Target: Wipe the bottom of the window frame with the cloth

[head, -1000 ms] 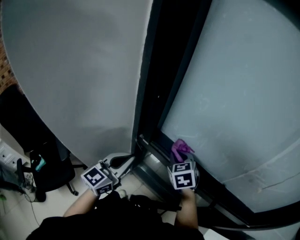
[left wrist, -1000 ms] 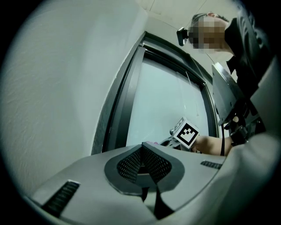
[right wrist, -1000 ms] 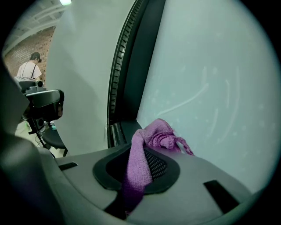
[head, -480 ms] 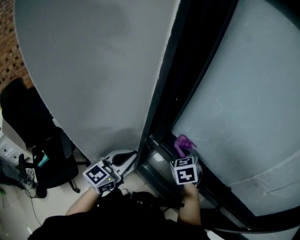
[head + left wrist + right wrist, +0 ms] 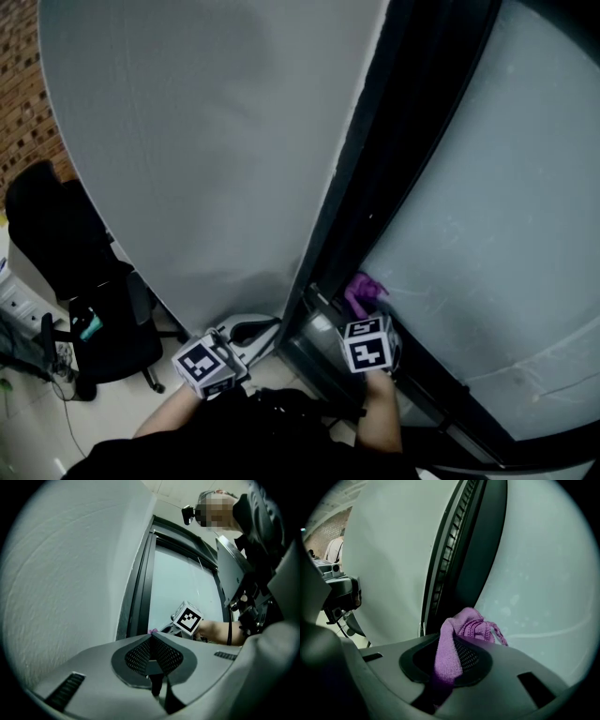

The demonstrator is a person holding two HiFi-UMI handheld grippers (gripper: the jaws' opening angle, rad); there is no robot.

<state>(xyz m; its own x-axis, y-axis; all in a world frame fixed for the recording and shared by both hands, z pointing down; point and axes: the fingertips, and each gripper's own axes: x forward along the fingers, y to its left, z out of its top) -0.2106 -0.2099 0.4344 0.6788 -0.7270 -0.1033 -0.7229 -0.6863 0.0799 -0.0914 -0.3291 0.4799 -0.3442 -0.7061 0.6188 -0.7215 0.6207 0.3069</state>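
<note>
A purple cloth (image 5: 364, 292) (image 5: 459, 639) is clamped in my right gripper (image 5: 361, 309) (image 5: 457, 637), which is shut on it; the cloth bunches out past the jaw tips. It sits at the lower part of the dark window frame (image 5: 403, 169) (image 5: 464, 550), beside the frosted glass (image 5: 497, 216) (image 5: 534, 573). Whether the cloth touches the frame I cannot tell. My left gripper (image 5: 246, 330) (image 5: 151, 637) is shut with nothing in it, low by the white wall (image 5: 216, 141) left of the frame. In the left gripper view the right gripper's marker cube (image 5: 189, 618) shows.
A black office chair (image 5: 94, 328) stands on the pale floor at the left. A brick wall (image 5: 42, 112) shows at the far left. The white wall (image 5: 65, 564) runs close along the left gripper. The person's arms and dark clothing (image 5: 272, 431) fill the bottom.
The head view has swung, so the frame and glass now sit further right. The right gripper with the cloth has stayed at the frame's lower part; the left gripper shifted little.
</note>
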